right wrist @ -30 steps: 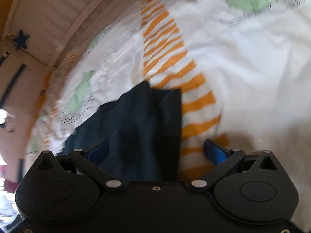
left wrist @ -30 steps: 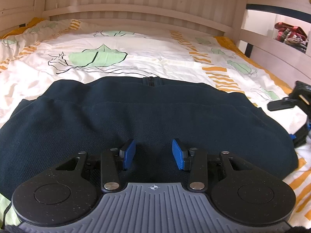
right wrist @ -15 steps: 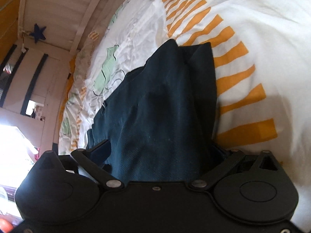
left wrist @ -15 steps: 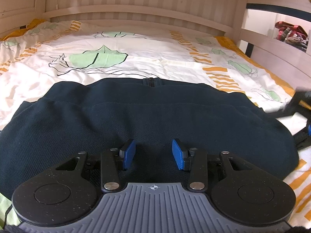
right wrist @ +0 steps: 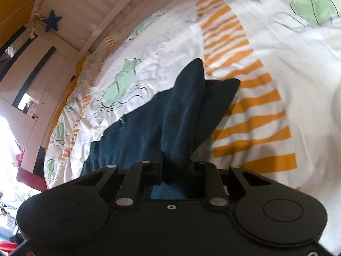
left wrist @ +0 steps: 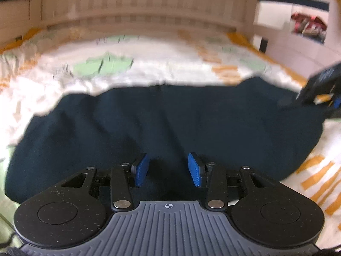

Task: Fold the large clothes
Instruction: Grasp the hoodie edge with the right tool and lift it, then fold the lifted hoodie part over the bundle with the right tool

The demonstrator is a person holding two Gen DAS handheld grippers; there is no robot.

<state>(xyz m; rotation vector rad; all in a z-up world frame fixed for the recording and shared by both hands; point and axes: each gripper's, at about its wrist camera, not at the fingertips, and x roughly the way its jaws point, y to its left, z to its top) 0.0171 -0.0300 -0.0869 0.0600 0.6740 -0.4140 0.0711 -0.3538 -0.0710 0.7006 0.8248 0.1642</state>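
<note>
bedspread [left wrist: 170, 72] open beyond — headboard [left wrist: 149, 6] blocks

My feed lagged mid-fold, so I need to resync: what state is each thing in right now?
Left gripper: jaws open, over the garment, gripping nothing.
Right gripper: jaws shut on a pinched fold of the garment.
Dark navy garment: spread across the bed, its right edge bunched and lifted.
Leaf-print bedsheet: lying rumpled under the garment.

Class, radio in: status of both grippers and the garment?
Left gripper open above dark navy knit garment. Right gripper shut on its edge. Nothing obstructing.
</note>
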